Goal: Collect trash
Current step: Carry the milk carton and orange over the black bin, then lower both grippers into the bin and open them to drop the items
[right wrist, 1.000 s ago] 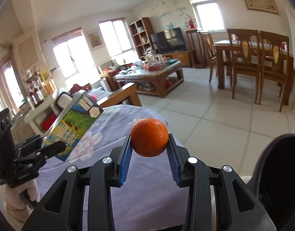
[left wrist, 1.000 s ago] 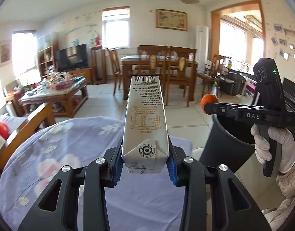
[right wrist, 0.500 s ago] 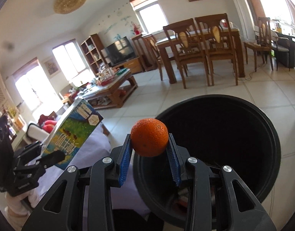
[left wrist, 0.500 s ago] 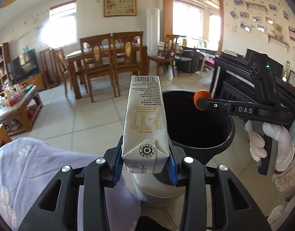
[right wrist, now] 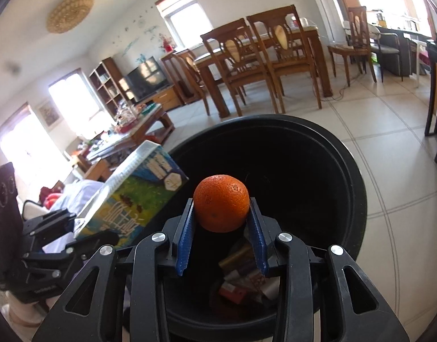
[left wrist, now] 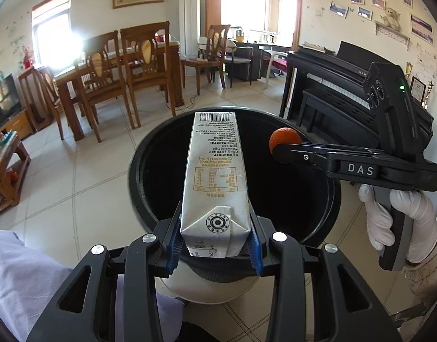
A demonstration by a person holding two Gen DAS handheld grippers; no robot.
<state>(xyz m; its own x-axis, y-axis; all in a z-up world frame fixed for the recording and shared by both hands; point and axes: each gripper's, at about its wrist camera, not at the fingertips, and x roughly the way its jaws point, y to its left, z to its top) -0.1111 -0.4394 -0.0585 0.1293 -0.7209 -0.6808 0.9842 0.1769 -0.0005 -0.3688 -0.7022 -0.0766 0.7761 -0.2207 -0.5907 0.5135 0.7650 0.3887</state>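
Observation:
My left gripper [left wrist: 215, 235] is shut on a milk carton [left wrist: 215, 176], holding it over the near rim of a round black trash bin [left wrist: 150, 154]. The carton also shows in the right wrist view [right wrist: 132, 196], with the left gripper [right wrist: 47, 245] at the left. My right gripper [right wrist: 221, 225] is shut on an orange [right wrist: 221, 207] above the open bin [right wrist: 318, 148]. In the left wrist view the right gripper [left wrist: 286, 149] holds the orange [left wrist: 284, 138] over the bin's right side. Wrappers [right wrist: 241, 279] lie at the bin's bottom.
A lilac flowered tablecloth [left wrist: 27, 279] covers a table at the lower left. A white stool [left wrist: 207, 287] stands under the bin. A black piano [left wrist: 346, 91] is at the right. A wooden dining table and chairs [left wrist: 118, 68] stand behind on the tiled floor.
Both grippers have swung from above the table to above the bin, still holding the carton and the orange. The bin now fills the middle of both views.

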